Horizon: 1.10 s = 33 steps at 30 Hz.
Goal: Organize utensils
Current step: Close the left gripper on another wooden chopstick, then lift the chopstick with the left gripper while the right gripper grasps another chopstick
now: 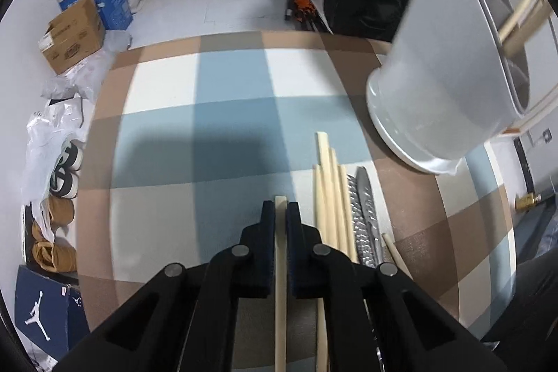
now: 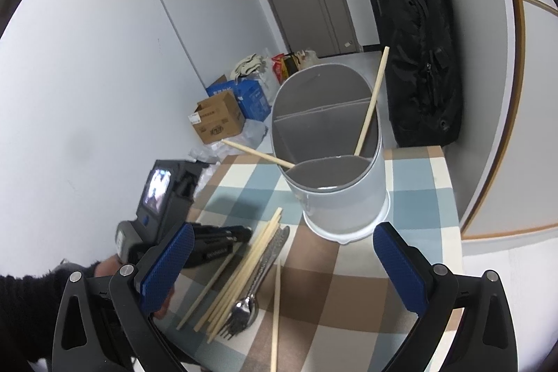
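Chopstick (image 1: 280, 264) sits pinched between the left tool (image 1: 280, 215) pads, seemingly off the tablecloth (image 1: 209, 128).

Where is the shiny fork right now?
In the right wrist view, the shiny metal fork lies on the checked tablecloth, low and left of centre, beside the loose wooden chopsticks and in front of the grey utensil holder.

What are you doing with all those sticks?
Tidying utensils into the grey holder on the checked table. The left gripper is shut on one chopstick from the pile. More chopsticks, a fork and a spoon lie beside it. Two chopsticks already lean in the holder. The right gripper is open, holding nothing.
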{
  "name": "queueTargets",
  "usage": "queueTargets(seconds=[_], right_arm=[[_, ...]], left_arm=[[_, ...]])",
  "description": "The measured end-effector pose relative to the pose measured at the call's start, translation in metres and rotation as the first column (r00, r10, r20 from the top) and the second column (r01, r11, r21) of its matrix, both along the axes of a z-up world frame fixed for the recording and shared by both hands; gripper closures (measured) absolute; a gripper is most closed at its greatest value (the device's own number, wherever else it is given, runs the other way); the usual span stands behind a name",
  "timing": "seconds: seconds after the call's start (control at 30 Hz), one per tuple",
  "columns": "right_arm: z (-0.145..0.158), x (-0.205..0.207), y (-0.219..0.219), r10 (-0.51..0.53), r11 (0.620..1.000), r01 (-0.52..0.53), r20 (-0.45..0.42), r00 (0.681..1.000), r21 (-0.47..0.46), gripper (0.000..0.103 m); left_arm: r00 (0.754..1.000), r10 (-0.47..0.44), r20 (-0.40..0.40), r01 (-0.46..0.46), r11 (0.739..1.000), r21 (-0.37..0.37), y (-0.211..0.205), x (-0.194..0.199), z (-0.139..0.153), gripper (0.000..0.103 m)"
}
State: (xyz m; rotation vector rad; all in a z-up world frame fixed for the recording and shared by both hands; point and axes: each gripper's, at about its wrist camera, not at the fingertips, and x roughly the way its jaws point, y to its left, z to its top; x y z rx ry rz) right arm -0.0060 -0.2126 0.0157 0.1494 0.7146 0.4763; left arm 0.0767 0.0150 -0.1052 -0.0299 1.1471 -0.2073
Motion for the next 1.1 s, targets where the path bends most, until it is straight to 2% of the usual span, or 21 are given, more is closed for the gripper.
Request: queueTargets(seconds=[0.17, 0.3, 0.43, 0.47, 0.6, 0.67, 0.77, 0.93, 1.03, 1.1], right_arm=[[-0.009, -0.003, 0.011, 0.034, 0.999, -0.035, -0.027, 0.999, -0.034, 0.000], [-0.034, -0.001, 0.026, 0.072, 0.990, -0.088, -0.141, 0.987, -0.110, 0.004], [-0.062, -0.004, 0.039, 0.094, 0.974, -0.141, -0.248, 0.964, -0.179, 0.025], [-0.068, -0.003, 0.042, 0.096, 0.967, -0.152, -0.263, 0.960, -0.203, 0.034], [-0.080, 0.007, 0.051, 0.098, 0.952, -0.173, -0.282, 0.954, -0.254, 0.046], [-0.087, 0.014, 0.059, 0.099, 0.939, -0.189, -0.300, 0.949, -0.288, 0.060], [-0.093, 0.014, 0.066, 0.106, 0.920, -0.222, -0.339, 0.935, -0.324, 0.064], [-0.089, -0.013, 0.055, 0.121, 0.932, -0.238, -0.386, 0.914, -0.272, 0.063], [-0.093, -0.026, 0.055, 0.115, 0.918, -0.244, -0.378, 0.919, -0.314, 0.063], [-0.093, -0.020, 0.056, 0.105, 0.921, -0.230, -0.366, 0.925, -0.315, 0.064]], left_arm=[[0.997, 0.043, 0.061, -0.040, 0.997, -0.061, 0.014, -0.006, 0.021, 0.101], [0.992, 0.085, 0.095, -0.074, 0.990, -0.116, 0.028, -0.012, 0.036, 0.101], [0.989, 0.102, 0.109, -0.084, 0.984, -0.160, 0.028, -0.012, 0.040, 0.101], [0.989, 0.102, 0.110, -0.083, 0.983, -0.167, 0.027, -0.012, 0.041, 0.101], [0.986, 0.115, 0.118, -0.089, 0.975, -0.202, 0.032, -0.012, 0.044, 0.101], [0.985, 0.116, 0.126, -0.089, 0.974, -0.207, 0.037, -0.013, 0.046, 0.101], [0.984, 0.118, 0.134, -0.088, 0.974, -0.207, 0.042, -0.014, 0.047, 0.101], [0.984, 0.133, 0.118, -0.103, 0.968, -0.230, 0.048, -0.012, 0.044, 0.101], [0.984, 0.130, 0.119, -0.098, 0.966, -0.239, 0.047, -0.010, 0.046, 0.101], [0.984, 0.125, 0.131, -0.092, 0.968, -0.233, 0.044, -0.011, 0.049, 0.101]])
